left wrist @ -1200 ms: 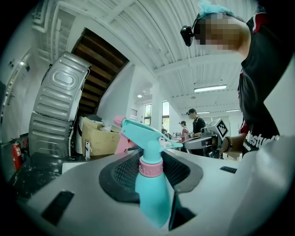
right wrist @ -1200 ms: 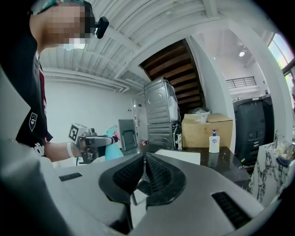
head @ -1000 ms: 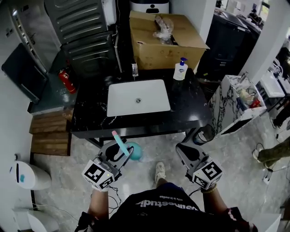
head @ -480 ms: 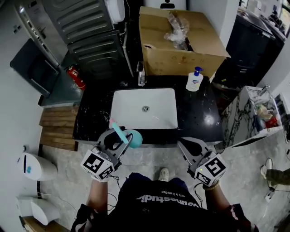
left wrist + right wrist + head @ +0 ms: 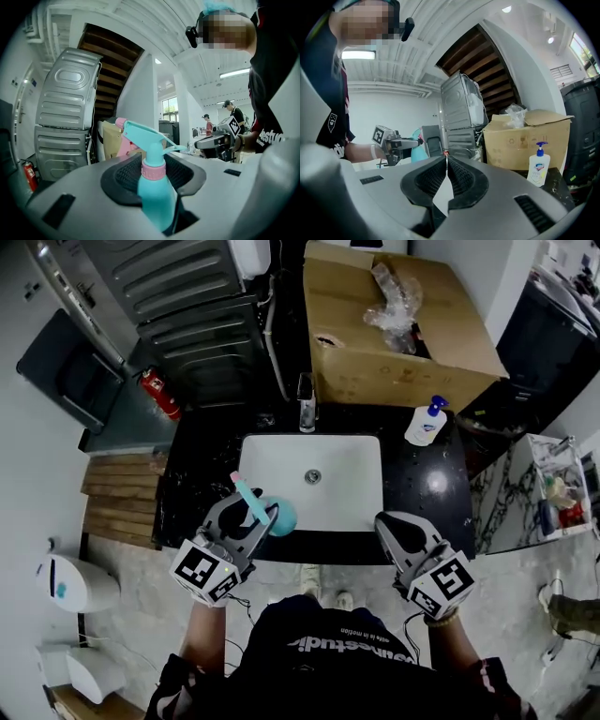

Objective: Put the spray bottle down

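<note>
A teal spray bottle with a pink collar and pink nozzle tip stands upright between the jaws of my left gripper, which is shut on its body. In the left gripper view the bottle fills the gap between the dark pads, trigger head pointing left. This gripper hangs over the front left edge of the black counter, next to the white sink. My right gripper is at the counter's front right edge, and its fingertips meet with nothing between them.
A faucet stands behind the sink and a soap pump bottle at the counter's back right. An open cardboard box sits behind them. Metal appliances, a red fire extinguisher, a marble stand and a white bin surround the counter.
The person has stepped up to the counter. Both grippers moved forward from above the floor to the counter's front edge, the left still shut on the bottle.
</note>
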Demonstrator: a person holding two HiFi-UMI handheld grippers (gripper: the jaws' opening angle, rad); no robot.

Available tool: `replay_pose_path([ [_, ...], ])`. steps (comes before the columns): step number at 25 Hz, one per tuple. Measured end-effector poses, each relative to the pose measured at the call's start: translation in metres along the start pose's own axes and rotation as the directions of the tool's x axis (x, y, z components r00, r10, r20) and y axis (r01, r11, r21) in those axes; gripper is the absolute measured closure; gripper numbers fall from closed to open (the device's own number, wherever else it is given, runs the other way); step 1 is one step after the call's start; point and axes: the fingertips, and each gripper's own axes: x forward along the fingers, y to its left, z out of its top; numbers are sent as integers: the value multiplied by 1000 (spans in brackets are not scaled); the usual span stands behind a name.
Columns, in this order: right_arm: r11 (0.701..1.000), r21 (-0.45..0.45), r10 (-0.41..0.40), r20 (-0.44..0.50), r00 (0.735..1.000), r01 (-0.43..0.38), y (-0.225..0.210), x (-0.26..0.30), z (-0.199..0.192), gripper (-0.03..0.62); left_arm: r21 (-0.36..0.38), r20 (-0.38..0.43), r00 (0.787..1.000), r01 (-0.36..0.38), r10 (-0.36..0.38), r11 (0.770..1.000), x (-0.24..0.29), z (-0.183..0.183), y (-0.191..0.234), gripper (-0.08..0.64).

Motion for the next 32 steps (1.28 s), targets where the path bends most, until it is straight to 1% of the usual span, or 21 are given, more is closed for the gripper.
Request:
replay_pose_path([
  [6, 999, -15, -42, -19, 999, 42, -25, 66, 16, 551, -9, 14, 1000, 6, -6, 1000, 48, -14, 94, 403],
  [11, 998, -12, -68, -14, 998, 68, -43, 122, 19, 551, 33, 42, 999, 30, -31, 999, 97, -10, 152, 403],
  [15, 997, -5, -79, -26, 996, 79, -48, 156, 17, 551, 63, 32, 999, 38, -40, 997, 143, -24, 189, 403],
  [18, 996, -2, -84, -39, 996, 84, -47, 170, 17, 551, 87, 13, 999, 43, -45, 995, 177, -42, 211, 403],
  [21, 995, 10, -97, -73, 993, 98, -48, 176, 7, 551, 85, 1, 999, 44, -45, 995, 204, -61, 228, 403],
  [25, 991, 25, -125, -110, 986, 128, -53, 174, -6, 551, 61, -24, 1000, 6, -5, 998, 233, -92, 249, 403],
  [27, 989, 35, -135, -120, 983, 141, -54, 172, -10, 551, 34, -47, 999, -16, 18, 999, 244, -108, 259, 403],
  [30, 987, 38, -147, -142, 979, 153, -53, 167, -15, 551, -5, -80, 996, -36, 36, 999, 255, -128, 265, 403],
  [32, 987, 39, -151, -153, 977, 159, -52, 165, -19, 551, -21, -81, 996, -47, 45, 999, 257, -135, 267, 403],
])
